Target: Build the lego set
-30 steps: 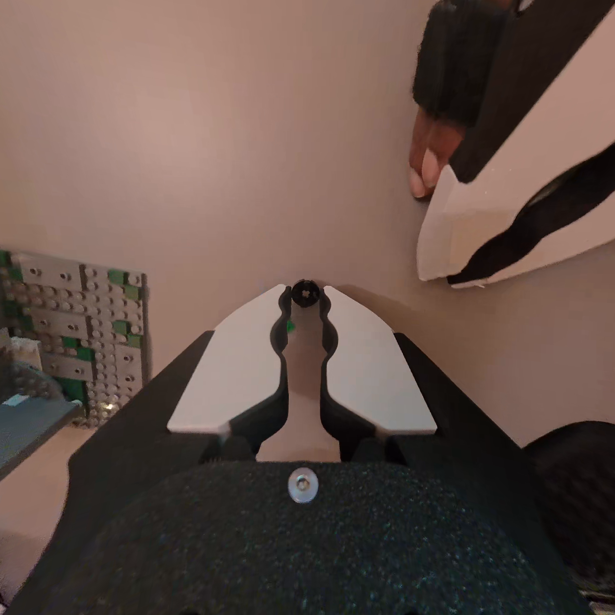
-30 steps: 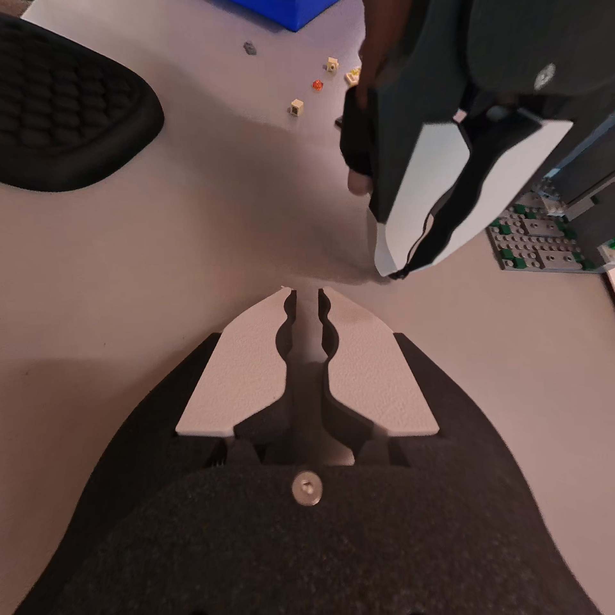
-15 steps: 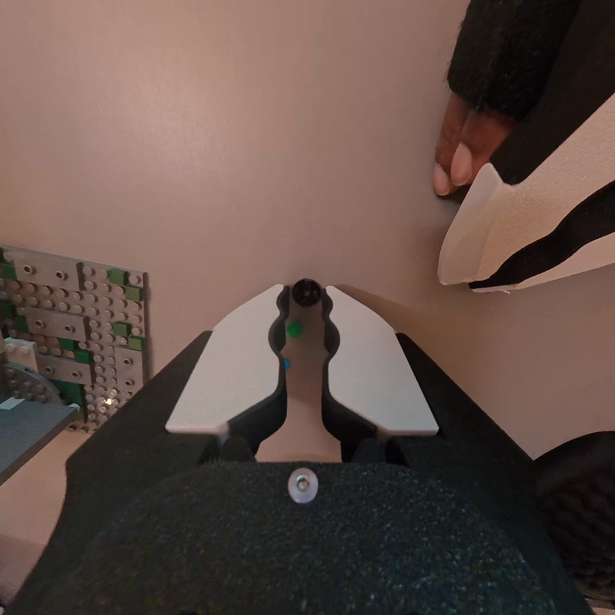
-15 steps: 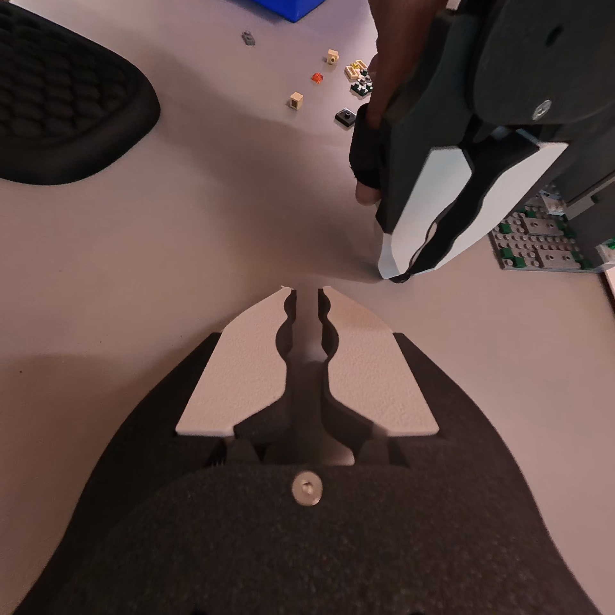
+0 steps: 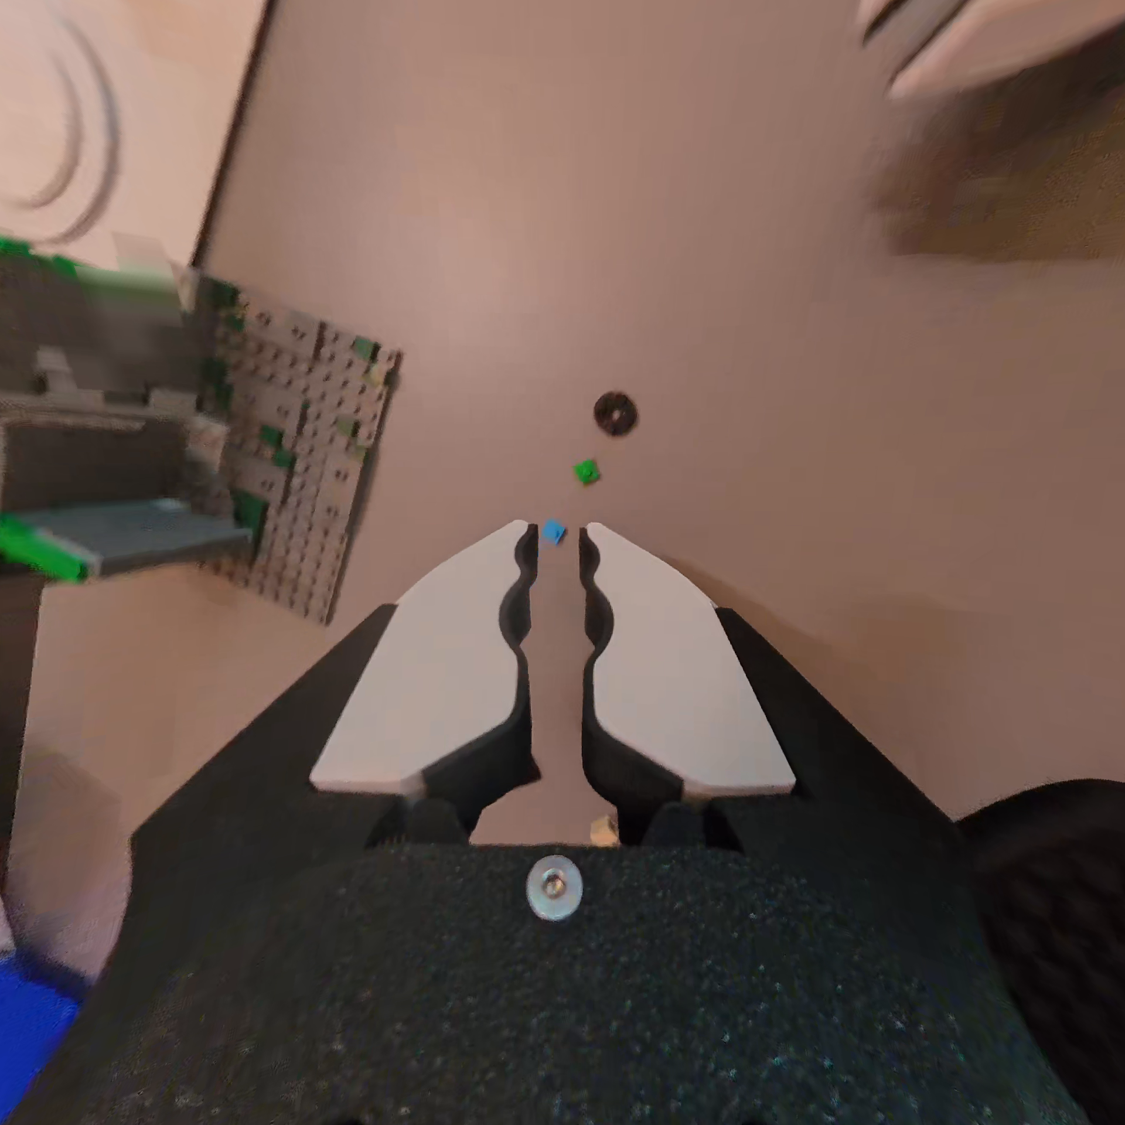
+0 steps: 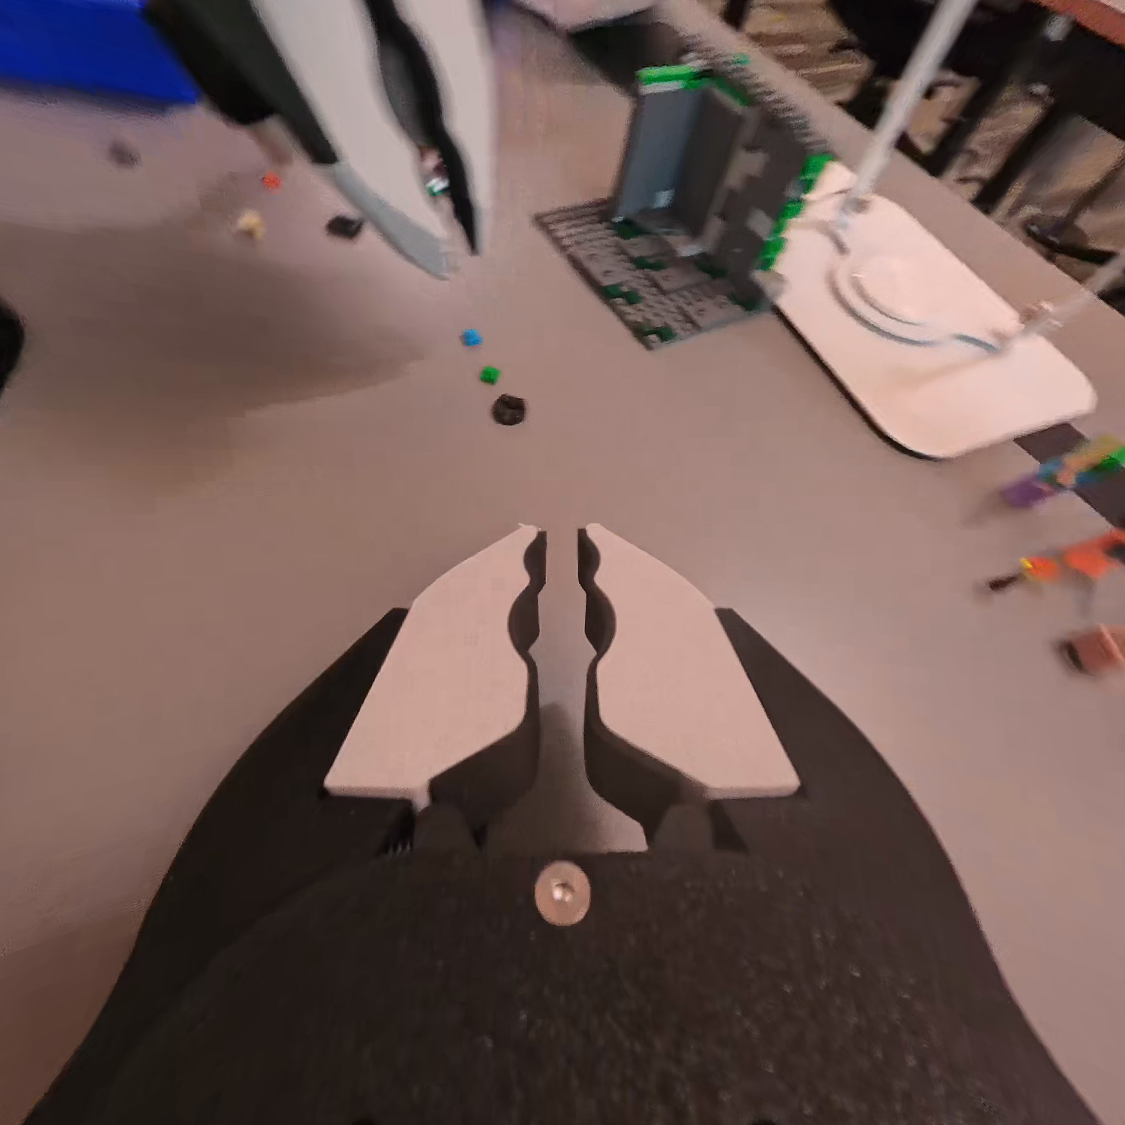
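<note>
My left gripper (image 5: pixel 557 531) is open by a narrow gap and empty; a small blue piece (image 5: pixel 553 531) lies on the table just past its tips. Beyond that lie a green piece (image 5: pixel 587 472) and a black round piece (image 5: pixel 615 414). The grey studded baseplate (image 5: pixel 304 450) with a dark grey and green build stands at the left. My right gripper (image 6: pixel 561 536) is also slightly open and empty, above bare table. In its view the black round piece (image 6: pixel 508 409), green piece (image 6: pixel 489 375) and blue piece (image 6: pixel 470 337) lie in a row ahead, with the left gripper (image 6: pixel 414 152) beyond them.
The build (image 6: pixel 700 158) on its baseplate (image 6: pixel 639 286) stands at the back right. Next to it is a white stand base (image 6: pixel 913 341). Loose coloured pieces (image 6: pixel 1071 475) lie at the right edge. A blue bin (image 6: pixel 91 55) and several small pieces (image 6: pixel 249 224) are at the back left. There is about 12 centimeters between the tips of the two grippers. My left gripper's tips are some 5 centimeters from the green piece (image 5: pixel 587 472). My right wrist view (image 6: pixel 489 374) looks at it from another angle.
My left gripper has pulled back from the black round piece, which now lies free on the table. My right gripper has risen and swung away; both views are blurred by motion.
</note>
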`<state>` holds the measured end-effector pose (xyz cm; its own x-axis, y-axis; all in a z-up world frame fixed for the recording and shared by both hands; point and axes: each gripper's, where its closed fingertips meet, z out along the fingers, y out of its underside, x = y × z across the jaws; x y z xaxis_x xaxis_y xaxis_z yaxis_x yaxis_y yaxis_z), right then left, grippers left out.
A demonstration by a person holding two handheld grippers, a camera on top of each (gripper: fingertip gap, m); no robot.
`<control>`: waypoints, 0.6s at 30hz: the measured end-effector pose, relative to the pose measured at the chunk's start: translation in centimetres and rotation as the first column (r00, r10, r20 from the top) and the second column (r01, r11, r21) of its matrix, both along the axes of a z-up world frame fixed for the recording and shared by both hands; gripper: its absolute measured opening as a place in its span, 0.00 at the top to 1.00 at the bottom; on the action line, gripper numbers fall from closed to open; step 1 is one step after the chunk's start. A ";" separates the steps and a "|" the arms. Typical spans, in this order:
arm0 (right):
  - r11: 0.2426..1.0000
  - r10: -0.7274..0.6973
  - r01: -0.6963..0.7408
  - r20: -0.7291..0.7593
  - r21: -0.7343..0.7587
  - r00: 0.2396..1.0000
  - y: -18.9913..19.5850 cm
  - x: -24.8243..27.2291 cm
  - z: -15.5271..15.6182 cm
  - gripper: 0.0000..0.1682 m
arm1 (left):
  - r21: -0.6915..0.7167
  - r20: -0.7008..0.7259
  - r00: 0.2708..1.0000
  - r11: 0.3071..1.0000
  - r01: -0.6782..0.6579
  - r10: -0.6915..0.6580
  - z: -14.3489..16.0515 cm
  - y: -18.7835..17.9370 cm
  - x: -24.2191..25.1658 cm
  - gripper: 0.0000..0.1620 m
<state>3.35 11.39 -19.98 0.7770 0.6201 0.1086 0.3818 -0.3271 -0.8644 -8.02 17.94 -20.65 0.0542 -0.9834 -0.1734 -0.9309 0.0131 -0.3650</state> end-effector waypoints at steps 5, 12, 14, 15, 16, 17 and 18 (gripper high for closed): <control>0.965 -0.238 0.253 -0.179 0.067 0.955 -0.1 3.4 3.9 1.00 | 0.047 0.052 0.992 0.992 -0.118 0.116 0.6 0.7 -4.3 0.95; 0.824 -0.476 0.541 -0.312 0.168 0.822 1.0 8.0 7.8 1.00 | 0.040 0.056 0.960 0.960 -0.276 0.274 -0.1 2.0 -10.3 0.92; 0.729 -0.569 0.651 -0.344 0.211 0.747 1.5 10.7 8.5 1.00 | 0.023 0.061 0.957 0.958 -0.287 0.285 -0.8 1.8 -10.9 0.90; 0.671 -0.611 0.703 -0.361 0.236 0.705 1.5 12.2 8.6 1.00 | 0.012 0.057 0.956 0.957 -0.289 0.288 -1.3 1.5 -11.0 0.89; 0.623 -0.642 0.739 -0.373 0.255 0.670 1.4 13.6 8.6 1.00 | 0.009 0.051 0.956 0.957 -0.290 0.289 -1.7 1.4 -11.2 0.88; 0.588 -0.664 0.764 -0.379 0.267 0.644 1.2 14.8 8.4 1.00 | 0.014 0.045 0.955 0.956 -0.292 0.292 -2.1 1.4 -11.3 0.88; 0.563 -0.680 0.779 -0.381 0.276 0.626 1.0 15.8 8.3 1.00 | 0.016 0.038 0.955 0.955 -0.295 0.294 -2.5 1.4 -11.5 0.87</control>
